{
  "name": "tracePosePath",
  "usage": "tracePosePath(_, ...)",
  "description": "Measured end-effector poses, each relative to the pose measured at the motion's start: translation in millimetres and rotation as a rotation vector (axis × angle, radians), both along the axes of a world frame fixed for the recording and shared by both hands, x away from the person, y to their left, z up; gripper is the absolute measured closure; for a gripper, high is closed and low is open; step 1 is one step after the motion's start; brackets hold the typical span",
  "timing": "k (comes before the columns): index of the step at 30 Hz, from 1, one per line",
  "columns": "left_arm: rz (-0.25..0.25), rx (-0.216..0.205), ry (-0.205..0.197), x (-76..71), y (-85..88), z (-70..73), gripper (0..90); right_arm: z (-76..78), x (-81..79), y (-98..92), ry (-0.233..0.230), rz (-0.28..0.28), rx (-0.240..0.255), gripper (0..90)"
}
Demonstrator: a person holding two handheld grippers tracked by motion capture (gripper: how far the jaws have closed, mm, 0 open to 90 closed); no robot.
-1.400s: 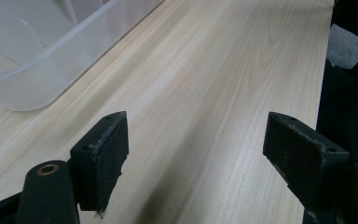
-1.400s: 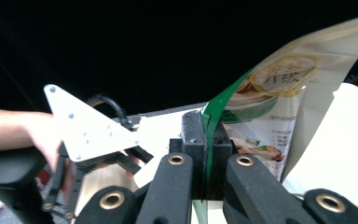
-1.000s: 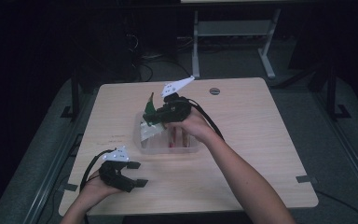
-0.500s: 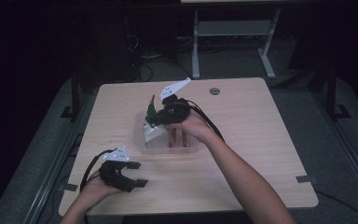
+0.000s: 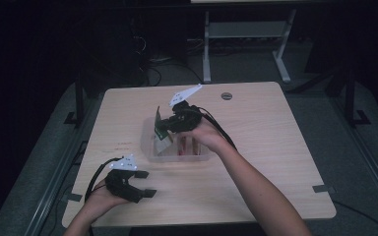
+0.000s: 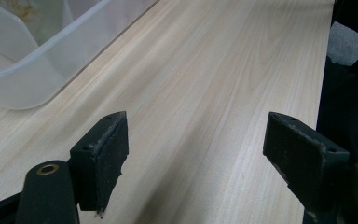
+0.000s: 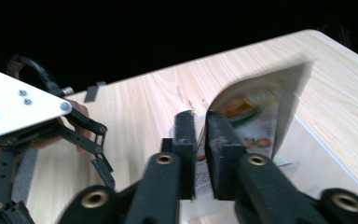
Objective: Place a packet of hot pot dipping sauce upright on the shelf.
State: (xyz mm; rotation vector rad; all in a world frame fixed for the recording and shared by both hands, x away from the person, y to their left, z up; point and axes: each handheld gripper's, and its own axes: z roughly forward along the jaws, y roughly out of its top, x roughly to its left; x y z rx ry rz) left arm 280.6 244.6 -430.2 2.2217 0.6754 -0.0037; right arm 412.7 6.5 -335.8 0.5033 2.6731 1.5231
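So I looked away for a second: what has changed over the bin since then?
Very little. The right gripper stays shut on the green packet, perhaps a touch higher above the clear bin. The left gripper stays open near the table's front edge.

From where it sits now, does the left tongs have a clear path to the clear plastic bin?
Probably yes. The left tongs rest open on the table near the clear plastic bin, with bare wood between them. The right tongs hold a packet over it.

The left gripper (image 5: 140, 186) rests low with fingers spread wide, while the right gripper (image 5: 163, 127) is raised, fingers pinched together.
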Motion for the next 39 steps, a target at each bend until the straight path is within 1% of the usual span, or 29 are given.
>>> tracePosePath(2,-0.003,0.001,-0.002,0.1,-0.1,0.0,21.9,-0.5,0.0,0.0,-0.005,-0.001,-0.008,79.5)
tracePosePath(3,-0.004,0.001,-0.002,0.0,-0.2,-0.1,21.9,-1.2,-0.7,0.2,0.002,0.0,-0.003,77.7)
tracePosePath(4,-0.004,0.001,-0.002,0.0,-0.3,-0.1,21.9,-1.7,-0.4,-0.4,-0.008,0.004,-0.009,75.2)
tracePosePath(5,-0.004,0.001,-0.002,0.1,-0.3,-0.2,21.9,-1.7,-1.1,-0.4,0.001,-0.004,-0.004,68.7)
tracePosePath(7,-0.002,0.001,0.0,0.4,-0.4,-0.1,21.9,-1.7,-1.9,-0.1,0.0,-0.014,-0.011,62.0)
tracePosePath(8,-0.002,0.001,0.0,0.4,-0.4,-0.1,21.9,-1.7,-1.9,-0.1,0.0,-0.014,-0.011,62.0)
tracePosePath(9,-0.002,0.0,-0.001,0.3,-0.5,0.0,21.8,-1.7,-2.3,0.1,-0.002,-0.014,-0.015,58.4)
tracePosePath(10,-0.003,0.001,-0.002,0.3,-0.5,0.0,21.8,-1.5,-2.7,0.2,-0.015,-0.018,-0.031,55.1)
tracePosePath(11,-0.003,0.001,-0.002,0.3,-0.5,0.0,21.9,-1.3,-3.4,0.4,-0.018,-0.023,-0.039,53.4)
tracePosePath(12,-0.002,0.002,-0.002,0.7,-0.5,-0.1,21.9,-0.5,-4.7,0.4,-0.01,-0.027,-0.036,49.5)
tracePosePath(14,-0.005,0.003,-0.008,1.4,-0.4,-0.1,21.9,0.3,-4.9,-0.1,-0.012,-0.032,-0.037,48.3)
tracePosePath(15,-0.003,0.002,-0.008,1.3,-0.6,-0.1,21.9,1.4,-5.2,-1.2,-0.004,-0.034,-0.033,47.6)
tracePosePath(16,0.0,-0.001,-0.001,0.6,-1.1,-0.1,21.9,1.9,-5.0,-2.0,-0.01,-0.035,-0.033,47.1)
tracePosePath(17,-0.006,0.003,-0.009,1.1,-1.0,0.1,21.8,2.9,-5.8,-3.0,-0.008,-0.041,-0.029,47.0)
tracePosePath(19,-0.005,0.002,-0.007,1.0,-1.3,0.1,21.8,4.0,-6.4,-4.8,-0.007,-0.044,-0.027,46.4)
tracePosePath(20,0.0,0.0,0.0,0.5,-1.7,0.1,21.8,4.6,-6.7,-5.9,-0.005,-0.047,-0.021,45.9)
tracePosePath(21,-0.004,0.001,-0.007,1.4,-1.6,0.2,21.8,5.3,-7.1,-7.5,-0.006,-0.043,-0.017,45.6)
tracePosePath(26,-0.003,0.004,-0.002,3.0,-2.1,-0.2,21.9,8.8,-12.0,-14.2,-0.013,-0.038,-0.014,43.0)
tracePosePath(27,-0.006,0.009,-0.004,3.3,-1.8,-0.1,21.8,10.1,-14.4,-16.6,-0.006,-0.038,-0.014,42.2)
tracePosePath(28,-0.005,0.009,-0.004,3.3,-1.9,-0.1,21.9,10.8,-15.5,-19.2,-0.018,-0.032,-0.016,41.5)
tracePosePath(31,0.0,0.006,-0.004,2.7,-1.9,0.3,21.8,14.1,-22.6,-27.4,-0.012,-0.029,0.001,39.4)
tracePosePath(32,0.002,0.005,-0.004,2.4,-1.8,0.6,21.8,15.6,-28.0,-33.1,-0.017,-0.022,0.0,38.5)
tracePosePath(33,0.003,0.005,-0.005,2.1,-1.7,0.9,21.8,15.6,-28.0,-33.1,-0.017,-0.022,0.0,38.5)
tracePosePath(36,0.005,0.005,-0.005,0.3,-1.5,1.6,21.9,17.4,-38.6,-44.2,-0.024,-0.018,0.001,36.9)
tracePosePath(37,0.002,0.005,-0.011,0.0,-1.4,1.7,21.9,17.4,-38.6,-44.2,-0.024,-0.018,0.001,36.9)
tracePosePath(38,0.001,0.006,-0.011,-0.6,-1.4,1.9,21.8,17.7,-45.0,-51.0,-0.026,-0.018,0.007,36.5)
tracePosePath(39,0.001,0.005,-0.011,-1.0,-1.5,1.9,21.8,17.7,-45.0,-51.0,-0.026,-0.018,0.007,36.5)
